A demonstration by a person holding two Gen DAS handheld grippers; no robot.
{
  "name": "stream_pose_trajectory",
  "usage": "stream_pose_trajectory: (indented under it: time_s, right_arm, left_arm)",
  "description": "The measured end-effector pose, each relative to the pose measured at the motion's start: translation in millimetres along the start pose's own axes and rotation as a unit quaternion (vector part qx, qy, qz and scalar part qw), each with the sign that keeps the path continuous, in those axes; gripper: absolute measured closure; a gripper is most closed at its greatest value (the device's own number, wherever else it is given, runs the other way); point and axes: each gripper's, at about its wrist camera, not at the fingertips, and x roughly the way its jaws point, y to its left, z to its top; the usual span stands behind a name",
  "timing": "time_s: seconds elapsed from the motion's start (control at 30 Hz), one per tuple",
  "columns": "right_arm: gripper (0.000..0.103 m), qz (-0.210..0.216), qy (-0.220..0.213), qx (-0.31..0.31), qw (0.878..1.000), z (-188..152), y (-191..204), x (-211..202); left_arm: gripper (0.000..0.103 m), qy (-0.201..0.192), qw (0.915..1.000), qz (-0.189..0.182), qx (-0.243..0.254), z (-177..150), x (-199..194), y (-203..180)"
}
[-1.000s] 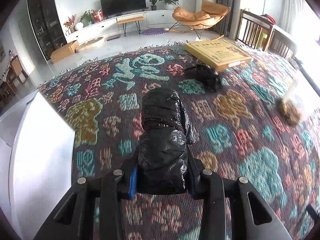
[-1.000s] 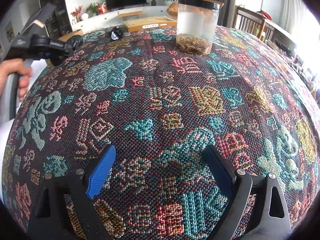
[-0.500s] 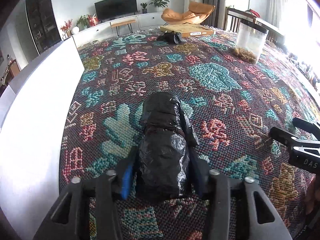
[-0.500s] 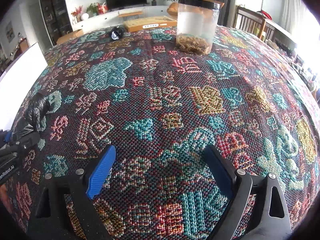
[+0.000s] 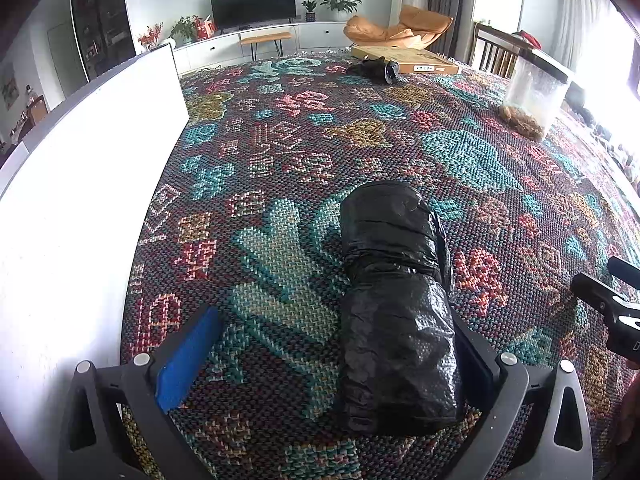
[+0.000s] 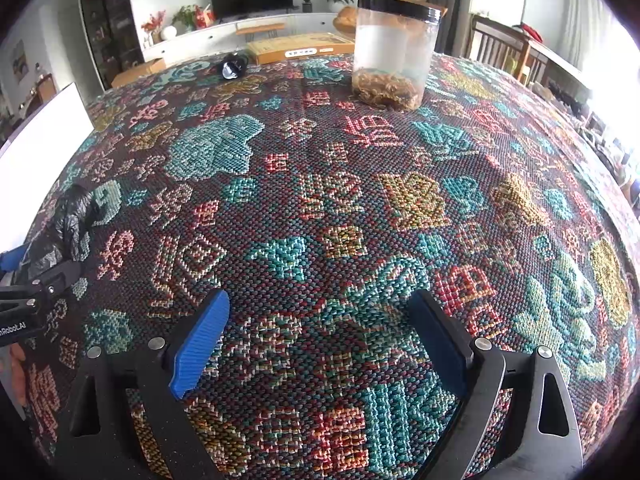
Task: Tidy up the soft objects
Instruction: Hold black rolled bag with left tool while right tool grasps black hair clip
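A black plastic-wrapped roll [image 5: 396, 300] lies on the patterned tablecloth [image 5: 280, 152] between the fingers of my left gripper [image 5: 332, 340]. Its jaws are opening: the blue left pad [image 5: 188, 356] stands well clear of the roll, which rests beside the right finger. The right wrist view shows that roll [image 6: 74, 216] at the far left edge. My right gripper [image 6: 320, 312] hangs open over bare cloth with nothing in it. A second black roll [image 5: 374, 69] lies far back by a flat cardboard box [image 5: 404, 58].
A clear jar [image 6: 394, 52] with a black lid and brown bits inside stands at the back right. A white board [image 5: 80, 184] runs along the table's left side. Chairs stand beyond the far right edge.
My left gripper carried the black roll from over the table's far side to the near left, lowered it onto the cloth and spread its jaws off it. The right gripper stayed still.
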Motion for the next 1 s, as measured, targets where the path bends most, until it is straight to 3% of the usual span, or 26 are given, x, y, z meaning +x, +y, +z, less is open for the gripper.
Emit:
stream_pose_trajectory:
  time_s: [0.33,0.47,0.63,0.73,0.83,0.9,1.0]
  right_arm:
    - [0.009,0.004,0.001,0.001,1.0,0,0,0]
    - [0.009,0.024,0.031,-0.01,0.999,19,1,8]
    - [0.01,0.078,0.006,-0.032,0.996,94,13,40]
    - [0.012,0.11,-0.025,-0.066,0.991,152,38,69]
    - [0.012,0.137,-0.018,-0.084,0.987,209,67,110]
    - [0.013,0.141,-0.005,-0.084,0.986,241,85,137]
    - [0.013,0.109,-0.001,-0.089,0.99,273,106,170]
  left_arm:
    - [0.0,0.0,1.0,-0.001,0.0,2,2,1]
    - [0.0,0.0,1.0,-0.001,0.0,2,2,1]
    - [0.0,0.0,1.0,-0.001,0.0,1,1,1]
    - [0.0,0.0,1.0,-0.001,-0.001,1,1,2]
    - [0.0,0.0,1.0,-0.001,0.0,1,1,2]
    - [0.0,0.0,1.0,-0.001,0.0,1,1,2]
    - [0.0,0.0,1.0,-0.001,-0.001,1,1,2]
